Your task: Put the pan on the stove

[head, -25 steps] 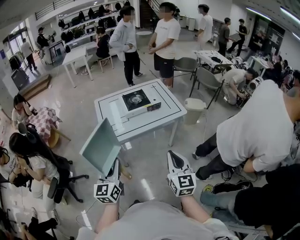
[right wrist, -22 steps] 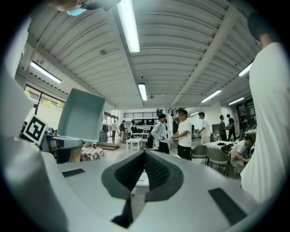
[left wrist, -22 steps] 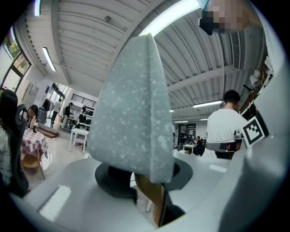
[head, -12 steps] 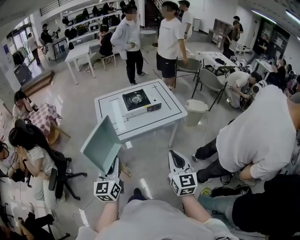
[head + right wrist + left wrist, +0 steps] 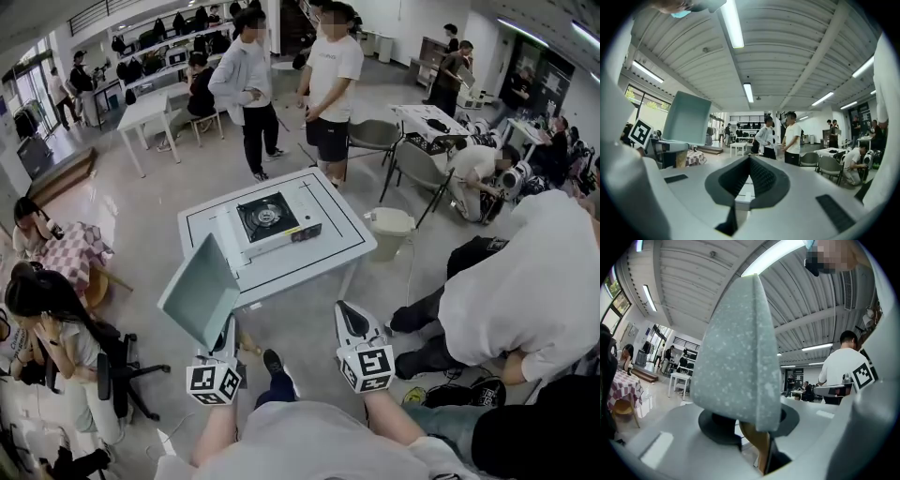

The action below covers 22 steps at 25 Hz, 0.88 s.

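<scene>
Left gripper [image 5: 229,339] clamps the pan [image 5: 202,291] by its handle; right gripper [image 5: 350,317] closed, empty. I'm mid-carry; next, reach the stove [image 5: 272,223].

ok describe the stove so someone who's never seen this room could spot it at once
Find the white square table standing alone in the middle of the floor. The stove sits on it: a low white box whose black top with a round burner ring marks it out from the plain tabletop.
</scene>
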Each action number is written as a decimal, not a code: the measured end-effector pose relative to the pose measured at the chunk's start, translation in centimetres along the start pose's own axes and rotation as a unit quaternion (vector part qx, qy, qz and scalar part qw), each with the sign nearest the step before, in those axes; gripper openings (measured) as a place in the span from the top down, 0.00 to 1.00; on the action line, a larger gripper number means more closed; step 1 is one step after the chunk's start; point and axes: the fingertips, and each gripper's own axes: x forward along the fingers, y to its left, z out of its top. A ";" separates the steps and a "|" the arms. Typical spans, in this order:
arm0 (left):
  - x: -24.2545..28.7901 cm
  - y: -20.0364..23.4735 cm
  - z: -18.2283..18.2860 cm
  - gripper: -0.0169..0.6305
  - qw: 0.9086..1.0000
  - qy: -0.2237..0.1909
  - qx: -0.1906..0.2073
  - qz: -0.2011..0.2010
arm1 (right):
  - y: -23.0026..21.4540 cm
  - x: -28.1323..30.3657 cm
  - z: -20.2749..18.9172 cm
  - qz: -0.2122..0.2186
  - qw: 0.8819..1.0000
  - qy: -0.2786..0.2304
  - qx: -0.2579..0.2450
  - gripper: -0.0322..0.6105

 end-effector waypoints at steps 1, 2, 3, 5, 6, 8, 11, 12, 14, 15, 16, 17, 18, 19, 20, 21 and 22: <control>1.3 0.7 0.1 0.79 1.000 0.000 0.000 -0.003 | -0.3 1.4 0.1 -0.002 1.000 0.000 0.000 0.94; 2.8 1.5 0.2 0.79 1.000 0.000 0.000 -0.008 | -0.7 2.9 0.1 -0.004 1.000 0.000 0.000 0.94; 4.4 2.3 0.4 0.79 1.000 -0.001 0.000 -0.013 | -1.0 4.6 0.2 -0.006 1.000 0.000 0.001 0.94; 7.6 4.1 0.6 0.79 1.000 0.000 0.004 -0.024 | -1.7 8.0 0.5 -0.012 1.000 0.000 0.001 0.94; 9.2 5.1 0.8 0.79 1.000 0.000 0.008 -0.029 | -2.0 9.8 0.7 -0.015 1.000 -0.001 0.000 0.94; 12.2 7.0 1.5 0.79 0.999 0.001 0.016 -0.040 | -2.5 13.2 1.4 -0.022 1.000 -0.001 -0.001 0.94; 16.8 9.7 2.7 0.79 0.998 0.000 0.021 -0.058 | -2.9 18.3 2.4 -0.029 1.000 0.002 -0.007 0.94; 18.2 10.6 3.0 0.79 0.998 -0.001 0.022 -0.063 | -3.1 19.9 2.6 -0.031 0.999 0.003 -0.010 0.94; 20.6 12.1 3.6 0.79 0.997 -0.003 0.024 -0.071 | -3.4 22.7 3.0 -0.034 0.999 0.004 -0.012 0.94; 21.7 12.8 3.8 0.79 0.997 -0.004 0.025 -0.074 | -3.6 24.0 3.1 -0.037 0.999 0.005 -0.013 0.94; 22.8 13.5 4.0 0.79 0.997 -0.005 0.026 -0.076 | -3.8 25.2 3.2 -0.039 0.999 0.005 -0.013 0.94; 23.8 14.0 4.0 0.79 0.997 -0.005 0.026 -0.078 | -4.1 26.2 3.3 -0.041 0.999 0.005 -0.013 0.94; 24.7 14.5 4.0 0.79 0.997 -0.004 0.025 -0.079 | -4.3 27.1 3.4 -0.043 0.999 0.005 -0.013 0.94; 25.5 14.9 3.9 0.79 0.996 -0.001 0.024 -0.080 | -4.5 27.9 3.4 -0.044 0.999 0.006 -0.012 0.94; 26.1 15.3 3.8 0.79 0.996 0.002 0.023 -0.081 | -4.6 28.5 3.3 -0.045 0.999 0.006 -0.011 0.94; 26.8 15.7 3.8 0.79 0.996 0.004 0.022 -0.082 | -4.8 29.2 3.4 -0.046 0.999 0.007 -0.011 0.94; 27.4 15.9 3.9 0.79 0.996 0.005 0.021 -0.084 | -5.0 29.8 3.5 -0.047 0.999 0.008 -0.010 0.94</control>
